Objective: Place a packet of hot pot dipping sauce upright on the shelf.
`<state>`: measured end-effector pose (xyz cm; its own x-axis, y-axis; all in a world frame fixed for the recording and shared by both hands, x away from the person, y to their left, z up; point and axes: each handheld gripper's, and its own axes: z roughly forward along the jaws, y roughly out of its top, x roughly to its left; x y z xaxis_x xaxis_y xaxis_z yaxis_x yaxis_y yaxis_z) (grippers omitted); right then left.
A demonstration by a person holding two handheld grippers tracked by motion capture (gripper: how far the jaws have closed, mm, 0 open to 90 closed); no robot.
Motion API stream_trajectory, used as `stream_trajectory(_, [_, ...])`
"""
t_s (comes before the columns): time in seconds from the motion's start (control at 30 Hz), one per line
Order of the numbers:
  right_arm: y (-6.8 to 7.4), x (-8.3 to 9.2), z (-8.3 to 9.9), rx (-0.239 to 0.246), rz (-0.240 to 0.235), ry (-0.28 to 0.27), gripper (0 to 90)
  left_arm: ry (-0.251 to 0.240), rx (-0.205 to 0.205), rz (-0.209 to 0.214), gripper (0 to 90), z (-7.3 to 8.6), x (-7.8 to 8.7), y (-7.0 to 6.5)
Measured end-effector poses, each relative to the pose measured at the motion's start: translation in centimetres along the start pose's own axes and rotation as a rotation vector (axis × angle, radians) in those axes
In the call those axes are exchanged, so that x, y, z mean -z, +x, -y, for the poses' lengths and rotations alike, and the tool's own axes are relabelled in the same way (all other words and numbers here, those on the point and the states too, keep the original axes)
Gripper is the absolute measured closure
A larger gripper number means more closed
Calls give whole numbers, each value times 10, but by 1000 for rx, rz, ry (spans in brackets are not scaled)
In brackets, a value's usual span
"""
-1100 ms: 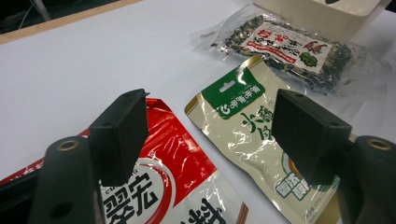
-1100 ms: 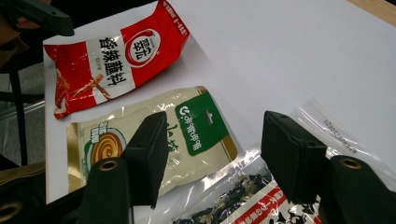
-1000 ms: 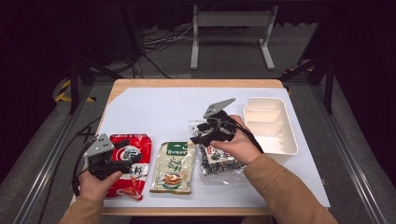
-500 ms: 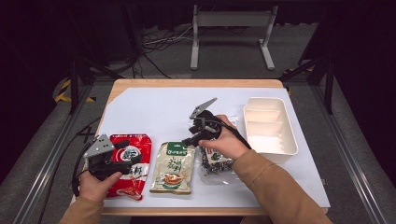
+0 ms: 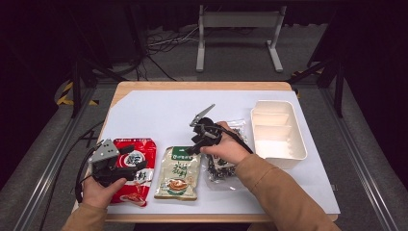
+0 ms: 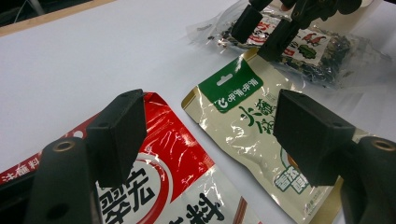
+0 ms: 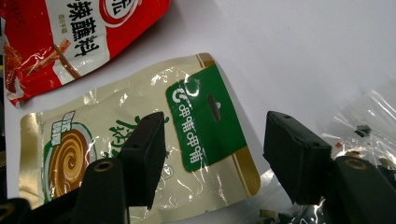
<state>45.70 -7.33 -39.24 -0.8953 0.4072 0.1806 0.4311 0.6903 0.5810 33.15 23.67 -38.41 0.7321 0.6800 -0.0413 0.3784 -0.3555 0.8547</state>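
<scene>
Since a second ago, right gripper point(image 5: 195, 147) has swung from the clear packet point(image 5: 226, 159) toward the beige pouch point(image 5: 177, 173), jaws apart above its green top. Left gripper point(image 5: 130, 161), also apart, hovers over the red packet point(image 5: 136, 168) beside that pouch.

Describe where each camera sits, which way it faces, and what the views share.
High view: above the person's side, looking forward and down on the table; forearms, both hands, left tongs, right tongs.
Left gripper view: on the left tongs, over the red packet, facing the right tongs.
Right gripper view: on the right tongs, looking down.
All share the green-and-cream pouch.
</scene>
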Motion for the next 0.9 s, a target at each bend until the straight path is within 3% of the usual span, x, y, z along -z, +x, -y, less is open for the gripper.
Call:
stream_trajectory(0.43, [-9, -19, 3, -10, 25, 72, 384, 9, -12, 0, 262, 0, -2, -1])
stream_trajectory(0.7, [-9, -22, 5, -38, -36, 94, 430, 19, 4, -5, 264, 1, -4, -2])
stream_trajectory(0.9, [-2, -16, 2, -8, -60, 96, 514, 23, -6, -7, 263, 1, -5, -1])
